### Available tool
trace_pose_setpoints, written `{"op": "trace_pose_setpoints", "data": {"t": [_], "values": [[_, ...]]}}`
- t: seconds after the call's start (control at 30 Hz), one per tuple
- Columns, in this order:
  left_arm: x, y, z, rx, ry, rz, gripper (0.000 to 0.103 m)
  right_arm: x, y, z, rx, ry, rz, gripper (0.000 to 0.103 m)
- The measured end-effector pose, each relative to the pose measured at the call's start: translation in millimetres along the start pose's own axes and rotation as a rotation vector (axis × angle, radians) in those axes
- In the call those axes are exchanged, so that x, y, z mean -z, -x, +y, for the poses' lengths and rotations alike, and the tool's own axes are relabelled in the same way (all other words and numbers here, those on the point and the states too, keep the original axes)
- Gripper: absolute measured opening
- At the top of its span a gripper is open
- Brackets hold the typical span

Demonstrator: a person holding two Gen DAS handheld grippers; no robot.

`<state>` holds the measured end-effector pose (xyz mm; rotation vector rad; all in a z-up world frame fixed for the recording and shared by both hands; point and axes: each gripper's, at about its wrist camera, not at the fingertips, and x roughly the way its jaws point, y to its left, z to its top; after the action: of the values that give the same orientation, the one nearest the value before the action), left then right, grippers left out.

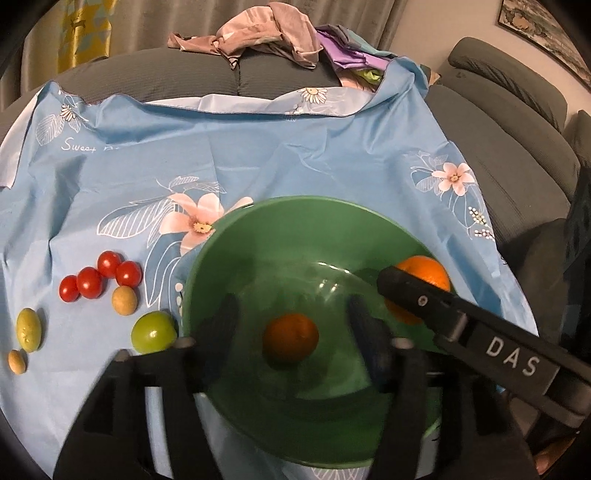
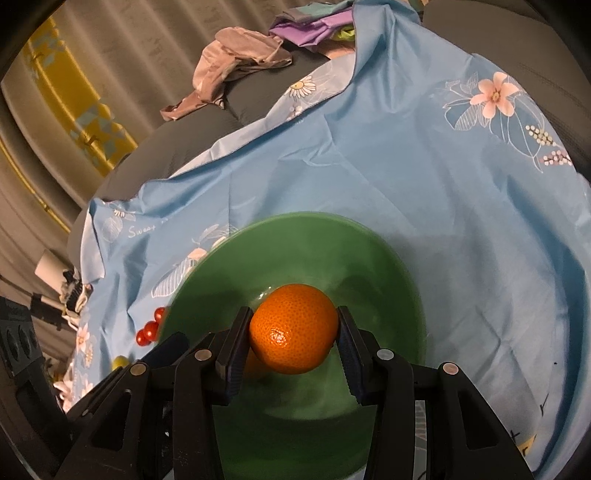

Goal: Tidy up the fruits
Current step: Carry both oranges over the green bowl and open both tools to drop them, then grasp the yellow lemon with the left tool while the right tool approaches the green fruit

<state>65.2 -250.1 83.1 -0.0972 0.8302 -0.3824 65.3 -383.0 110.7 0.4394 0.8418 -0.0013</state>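
Note:
A green bowl (image 1: 295,221) sits on the blue flowered cloth (image 1: 258,155). A small orange (image 1: 290,336) lies in the bowl's bottom, between the fingers of my open left gripper (image 1: 291,325), which hovers over the bowl. My right gripper (image 2: 293,341) is shut on a larger orange (image 2: 293,328) and holds it over the bowl (image 2: 332,240); this orange also shows in the left wrist view (image 1: 424,275) behind the right gripper's finger (image 1: 417,295). Left of the bowl lie several cherry tomatoes (image 1: 99,280), a green fruit (image 1: 153,331) and small yellowish fruits (image 1: 28,328).
The cloth covers a grey sofa (image 1: 509,155). A pile of clothes (image 1: 266,33) lies on the sofa back. Curtains (image 1: 85,26) hang behind. In the right wrist view the tomatoes (image 2: 151,328) lie left of the bowl, with clutter (image 2: 55,295) beyond the cloth's left edge.

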Motion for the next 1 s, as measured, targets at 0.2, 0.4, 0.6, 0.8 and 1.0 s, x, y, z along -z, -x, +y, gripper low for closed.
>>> {"op": "trace_pose_setpoints", "data": {"t": [0.2, 0.4, 0.6, 0.8, 1.0], "values": [[0.9, 14.7, 4.0, 0.032, 0.005, -0.027, 0.072, -0.9, 6.8, 4.5, -0.008, 0.019, -0.044, 0.050], [0.1, 31.3, 19.8, 0.024, 0.038, -0.058, 0.075, -2.7, 11.9, 13.4, -0.015, 0.050, -0.082, 0.055], [1.7, 58.0, 40.8, -0.005, 0.059, -0.113, 0.080, -1.9, 11.6, 22.6, -0.032, 0.078, -0.095, 0.055], [1.5, 74.4, 64.6, -0.045, 0.118, -0.156, 0.080, -0.3, 10.2, 27.8, -0.020, 0.094, -0.093, 0.055], [0.1, 86.8, 79.7, -0.057, 0.157, -0.178, 0.080, 0.6, 7.7, 31.6, -0.004, 0.110, -0.093, 0.055]]}}
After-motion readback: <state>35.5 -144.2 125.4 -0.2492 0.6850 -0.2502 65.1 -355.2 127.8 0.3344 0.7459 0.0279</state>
